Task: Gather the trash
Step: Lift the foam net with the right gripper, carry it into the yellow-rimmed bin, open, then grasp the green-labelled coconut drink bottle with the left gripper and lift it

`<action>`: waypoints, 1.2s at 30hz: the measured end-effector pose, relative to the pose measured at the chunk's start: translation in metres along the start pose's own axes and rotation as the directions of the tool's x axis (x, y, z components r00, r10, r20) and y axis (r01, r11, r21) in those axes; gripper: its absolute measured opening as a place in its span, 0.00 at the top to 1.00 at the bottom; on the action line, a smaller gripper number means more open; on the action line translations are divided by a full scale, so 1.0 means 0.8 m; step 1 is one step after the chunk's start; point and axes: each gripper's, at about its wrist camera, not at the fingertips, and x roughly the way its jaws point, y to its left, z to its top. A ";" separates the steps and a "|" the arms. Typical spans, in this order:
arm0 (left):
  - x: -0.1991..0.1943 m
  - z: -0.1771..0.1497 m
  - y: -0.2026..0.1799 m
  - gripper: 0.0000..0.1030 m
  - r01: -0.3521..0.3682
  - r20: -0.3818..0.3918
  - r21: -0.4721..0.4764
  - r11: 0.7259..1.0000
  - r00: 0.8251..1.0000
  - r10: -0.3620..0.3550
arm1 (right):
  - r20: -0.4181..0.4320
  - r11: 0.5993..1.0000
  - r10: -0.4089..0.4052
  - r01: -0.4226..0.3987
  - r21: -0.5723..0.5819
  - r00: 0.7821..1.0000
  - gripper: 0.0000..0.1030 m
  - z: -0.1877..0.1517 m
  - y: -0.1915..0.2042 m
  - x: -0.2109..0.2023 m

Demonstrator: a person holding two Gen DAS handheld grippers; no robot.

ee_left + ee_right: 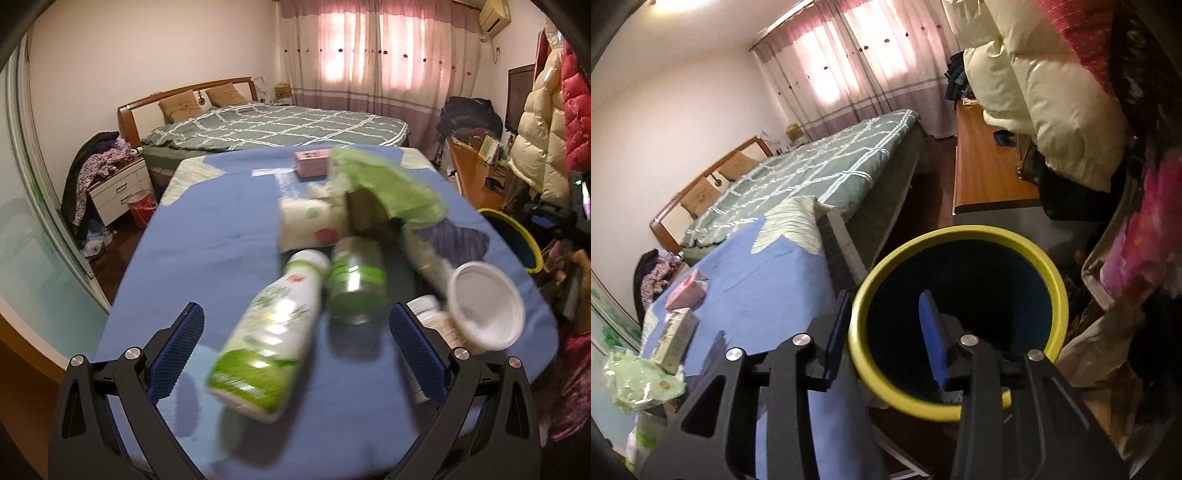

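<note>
Left wrist view: left gripper (295,354) with fingers spread wide and empty, above a blue-covered desk (207,236) littered with trash. White-and-green bottle (266,332) lies on its side between the fingers, cap away, base toward the camera — long axis roughly along the pointing direction, tilted a little. Beside it: a green-labelled jar (356,280), a white cup (485,304), a carton (312,225), a green bag (384,184), a pink box (312,162). Right wrist view: right gripper (886,332) partly open, nothing seen between its fingers, straddling the near rim of the yellow-rimmed bin (956,325) just beside the desk edge. The left gripper is judged nearer the bottle.
</note>
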 end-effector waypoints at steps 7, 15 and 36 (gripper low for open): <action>0.014 -0.032 0.033 0.04 0.015 -0.005 0.072 0.997 1.000 -0.015 | 0.021 0.999 0.054 -0.054 -0.003 0.998 0.59 -0.010 0.021 -0.030; 0.034 -0.057 0.032 0.22 0.057 -0.058 0.108 0.993 0.997 -0.051 | 0.029 0.997 0.081 -0.081 -0.020 0.996 0.56 -0.019 0.037 -0.051; -0.010 -0.015 0.040 0.45 0.010 0.139 0.128 0.992 0.990 -0.028 | -0.005 0.993 0.115 -0.115 -0.014 0.993 0.56 -0.033 0.043 -0.047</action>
